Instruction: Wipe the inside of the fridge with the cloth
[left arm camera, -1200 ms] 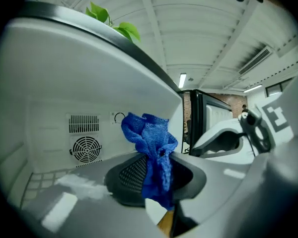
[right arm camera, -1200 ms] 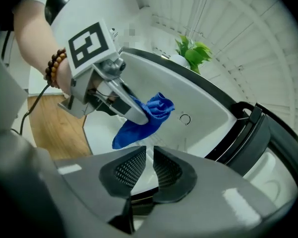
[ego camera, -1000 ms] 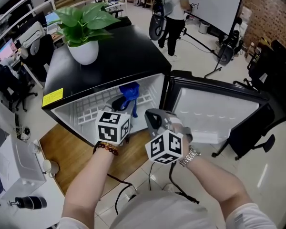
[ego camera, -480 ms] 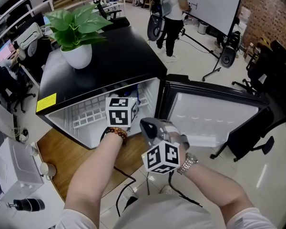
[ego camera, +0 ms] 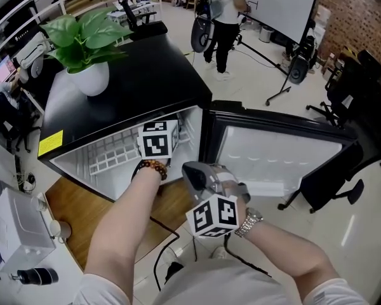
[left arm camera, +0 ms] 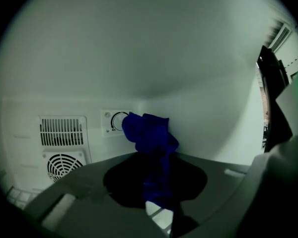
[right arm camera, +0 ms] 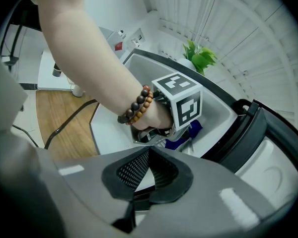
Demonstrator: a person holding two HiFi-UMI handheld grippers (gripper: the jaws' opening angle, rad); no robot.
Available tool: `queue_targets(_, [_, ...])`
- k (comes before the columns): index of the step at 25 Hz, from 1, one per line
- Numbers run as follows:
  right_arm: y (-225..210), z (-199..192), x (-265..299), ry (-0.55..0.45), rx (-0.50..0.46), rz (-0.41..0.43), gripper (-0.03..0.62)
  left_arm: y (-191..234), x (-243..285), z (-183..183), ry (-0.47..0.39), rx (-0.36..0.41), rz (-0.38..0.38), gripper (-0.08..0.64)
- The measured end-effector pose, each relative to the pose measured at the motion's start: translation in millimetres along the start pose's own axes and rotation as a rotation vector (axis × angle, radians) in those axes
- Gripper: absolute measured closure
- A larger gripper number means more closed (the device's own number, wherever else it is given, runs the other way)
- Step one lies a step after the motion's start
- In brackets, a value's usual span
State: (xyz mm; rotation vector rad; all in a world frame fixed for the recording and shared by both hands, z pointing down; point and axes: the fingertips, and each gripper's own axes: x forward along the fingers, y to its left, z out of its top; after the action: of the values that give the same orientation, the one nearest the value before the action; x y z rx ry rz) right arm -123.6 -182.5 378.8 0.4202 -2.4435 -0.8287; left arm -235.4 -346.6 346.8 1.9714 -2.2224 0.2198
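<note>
A black mini-fridge (ego camera: 140, 81) stands with its door (ego camera: 279, 151) swung open to the right. My left gripper, seen by its marker cube (ego camera: 157, 138), reaches into the white interior. In the left gripper view my left gripper (left arm camera: 158, 200) is shut on a blue cloth (left arm camera: 151, 143), which bunches up against the back wall over the thermostat dial (left arm camera: 116, 121). From the right gripper view the blue cloth (right arm camera: 188, 132) shows just below the left cube. My right gripper (right arm camera: 148, 157) is shut with nothing in it, and my right gripper (ego camera: 195, 170) hovers outside the fridge opening.
A potted plant (ego camera: 82, 43) sits on the fridge top. A white wire shelf (ego camera: 114, 154) crosses the interior; a vent grille (left arm camera: 63, 131) and fan (left arm camera: 63, 166) are on the back wall. A person (ego camera: 225, 18) stands behind; an office chair (ego camera: 330, 176) is beyond the door. A cable (ego camera: 171, 234) lies on the floor.
My left gripper has moved deeper into the fridge with the cloth, which is now hidden behind its cube in the head view. The right gripper has hardly moved.
</note>
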Motion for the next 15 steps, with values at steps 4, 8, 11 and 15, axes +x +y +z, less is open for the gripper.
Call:
queue_targets(4, [-2,-1,-1,-0.004,0.000,0.000,0.591,3,8,-6,0.025,0.007,0.005,0.471])
queue_targets(8, [-4,-3,-3,-0.007,0.008,-0.007,0.591,-14,10,2,-0.001,-0.002,-0.061,0.471])
queue_targets(11, [-4,-5,-5,-0.006,0.015,-0.010,0.591,-18,11,-4,0.005,-0.019,-0.088,0.472])
queue_targets(15, [-1,-6,-8,-0.003,0.021,-0.010,0.591,-24,4,-6,0.002,-0.010,-0.123,0.474])
